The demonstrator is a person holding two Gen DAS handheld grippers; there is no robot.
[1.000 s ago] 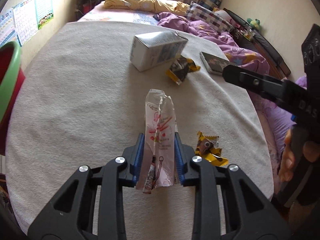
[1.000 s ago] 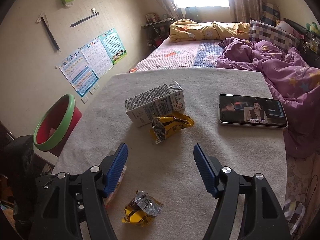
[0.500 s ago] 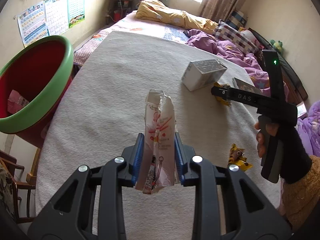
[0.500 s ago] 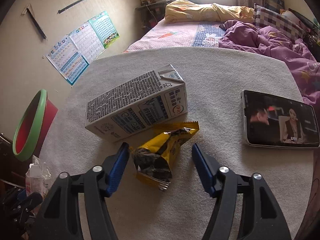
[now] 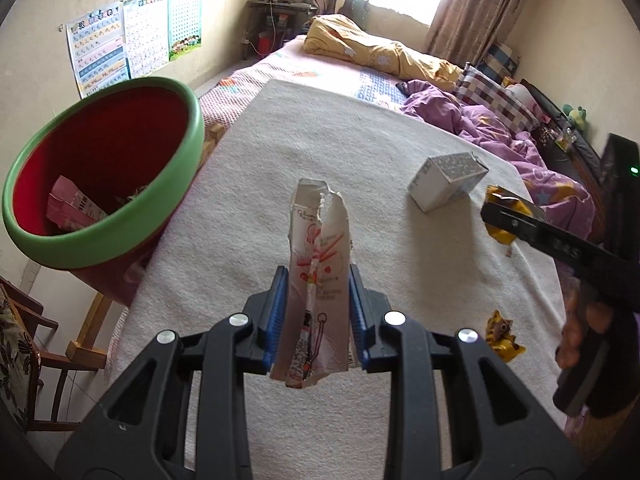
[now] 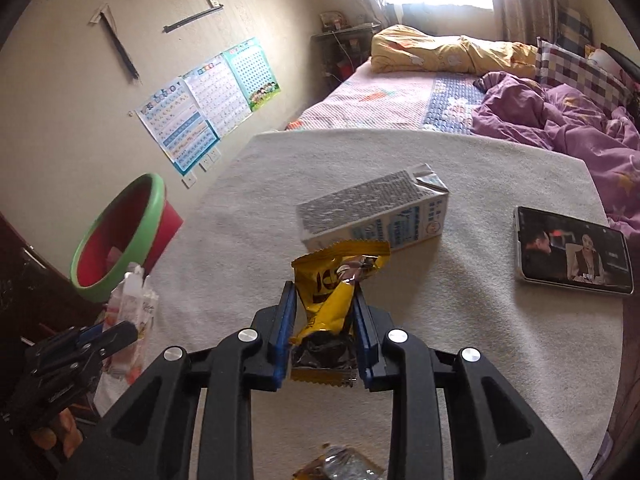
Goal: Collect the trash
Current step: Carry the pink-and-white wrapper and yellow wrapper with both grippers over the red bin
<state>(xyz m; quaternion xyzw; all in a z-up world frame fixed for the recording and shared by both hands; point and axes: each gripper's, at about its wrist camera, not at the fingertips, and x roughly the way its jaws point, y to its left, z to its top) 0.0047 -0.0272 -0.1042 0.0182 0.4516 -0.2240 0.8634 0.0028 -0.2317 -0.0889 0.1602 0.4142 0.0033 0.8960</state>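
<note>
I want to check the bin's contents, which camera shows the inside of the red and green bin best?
The left wrist view: the bin sits close, mouth open toward the camera, pink wrapper visible inside. The right wrist view shows it small, far and tilted.

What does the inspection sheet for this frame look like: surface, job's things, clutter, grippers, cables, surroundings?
Surface: table under a cream fuzzy cloth.
Job's things: pink wrapper held upright; yellow wrapper held; carton lying on its side; another yellow wrapper on the cloth; red bin with a green rim beside the table, trash inside.
Clutter: phone, screen lit, on the cloth.
Grippers: left gripper shut on the pink wrapper; right gripper shut on the yellow wrapper.
Cables: nothing seen on the table.
Surroundings: bed with purple and yellow bedding, wall charts, wooden chair.
</note>
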